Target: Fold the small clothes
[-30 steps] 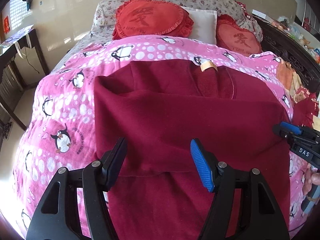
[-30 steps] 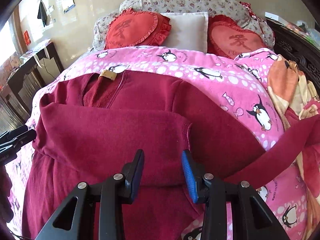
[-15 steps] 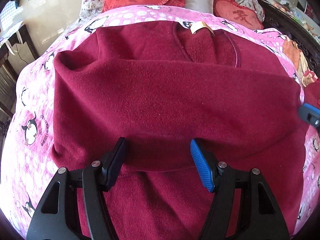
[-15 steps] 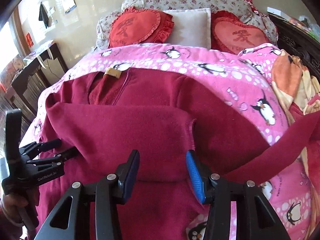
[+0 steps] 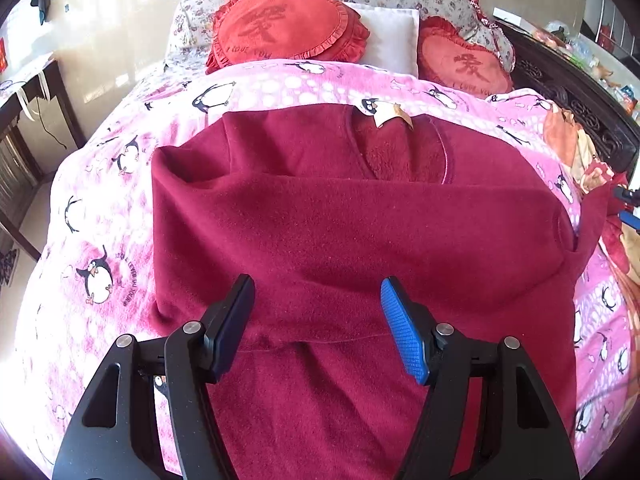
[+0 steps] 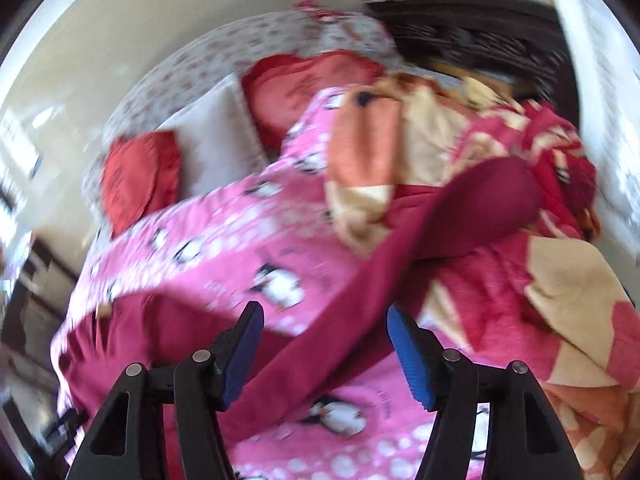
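Note:
A dark red fleece sweater (image 5: 360, 232) lies flat on the pink penguin blanket (image 5: 100, 240), its tan neck label (image 5: 390, 114) at the far end. One sleeve is folded across the chest. My left gripper (image 5: 318, 320) hovers open over the sweater's lower half with nothing between its fingers. In the blurred, tilted right wrist view the other sleeve (image 6: 440, 232) runs out to the right over the blanket. My right gripper (image 6: 324, 344) is above that sleeve and its jaws are opening. The sleeve shows in the gap, and the pads do not press it. The right gripper's tips (image 5: 628, 208) also show at the left wrist view's right edge.
Two red heart cushions (image 5: 288, 28), (image 5: 464, 60) and a white pillow (image 5: 384, 36) lie at the bed's head. An orange and cream blanket (image 6: 480, 160) is bunched at the right beside the dark carved bed frame (image 5: 580, 100). A dark desk (image 5: 24, 96) stands at the left.
My right gripper has swung right off the sweater's body to the outstretched sleeve, rolled, and its jaws have widened. The left gripper dipped closer and came back. The folded sleeve stays put.

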A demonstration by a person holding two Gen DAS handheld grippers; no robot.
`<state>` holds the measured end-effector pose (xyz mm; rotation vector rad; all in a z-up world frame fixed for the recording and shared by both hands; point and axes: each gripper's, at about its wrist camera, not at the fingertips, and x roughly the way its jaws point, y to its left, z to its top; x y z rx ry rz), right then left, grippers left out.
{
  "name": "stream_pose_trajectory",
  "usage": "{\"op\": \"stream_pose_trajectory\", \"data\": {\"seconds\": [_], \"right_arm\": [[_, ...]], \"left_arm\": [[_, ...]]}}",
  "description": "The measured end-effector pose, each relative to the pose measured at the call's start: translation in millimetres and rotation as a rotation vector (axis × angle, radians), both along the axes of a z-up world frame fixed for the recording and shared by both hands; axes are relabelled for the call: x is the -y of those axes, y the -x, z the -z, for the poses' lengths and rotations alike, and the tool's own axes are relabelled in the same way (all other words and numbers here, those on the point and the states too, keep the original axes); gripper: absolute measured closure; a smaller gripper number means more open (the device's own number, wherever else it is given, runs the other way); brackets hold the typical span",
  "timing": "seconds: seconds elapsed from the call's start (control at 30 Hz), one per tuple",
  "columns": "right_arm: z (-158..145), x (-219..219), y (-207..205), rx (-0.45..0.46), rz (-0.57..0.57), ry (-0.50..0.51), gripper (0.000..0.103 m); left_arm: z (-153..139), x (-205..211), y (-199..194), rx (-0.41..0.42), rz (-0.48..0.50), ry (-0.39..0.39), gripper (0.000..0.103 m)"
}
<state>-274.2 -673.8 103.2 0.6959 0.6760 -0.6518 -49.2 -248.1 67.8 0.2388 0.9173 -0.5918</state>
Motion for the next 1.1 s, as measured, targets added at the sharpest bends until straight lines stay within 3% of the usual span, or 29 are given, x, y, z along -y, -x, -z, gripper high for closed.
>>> {"op": "stream_pose_trajectory", "data": {"seconds": [0.2,0.37,0.47,0.53,0.6,0.77,0.87,0.97,1.03,1.07,1.1], "right_arm": [[6.6,39.9,-4.7,0.034,0.102,-0.081,0.041],[27.5,65.4,-33.1,-0.081,0.116,-0.054,0.042],[44.7,80.3,-35.0,-0.112,0.124,-0.098,0.09],[33.5,73.0,-29.5,-0.053,0.101,-0.082,0.097],[5.6,50.7,-29.9,-0.011,0.028,0.007,0.097],[-77.5,-47.9,-56.8,0.117,-0.286,0.188,0.097],[-100.8,-122.8,-90.6,0.172,-0.494,0.251,0.097],[-92.2,-198.3,-126.1,0.196,-0.686,0.256,0.097],[-66.4,-245.6,-148.2,0.188,-0.793,0.234,0.097],[-46.6,-266.1,-160.9,0.145,-0.843,0.217,0.092],[-17.4,-289.2,-175.9,0.053,-0.899,0.197,0.074]], "left_arm": [[-0.7,-4.2,-2.9,-0.002,-0.009,-0.012,0.037],[1.8,-11.1,-6.8,-0.015,-0.029,-0.019,0.037],[0.3,-19.3,-8.6,-0.007,-0.037,-0.025,0.037],[-2.4,-26.8,-11.1,0.002,-0.048,-0.021,0.037],[-6.1,-36.3,-15.8,0.006,-0.068,-0.012,0.037],[-17.8,-63.2,-28.3,-0.019,-0.142,0.072,0.037],[-22.6,-79.1,-33.7,-0.05,-0.19,0.13,0.037],[-23.6,-91.7,-38.9,-0.091,-0.225,0.172,0.037],[-22.7,-96.8,-40.4,-0.103,-0.243,0.176,0.037],[-22.3,-98.3,-40.8,-0.108,-0.25,0.174,0.037],[-21.9,-99.4,-41.7,-0.114,-0.252,0.174,0.037]]}}
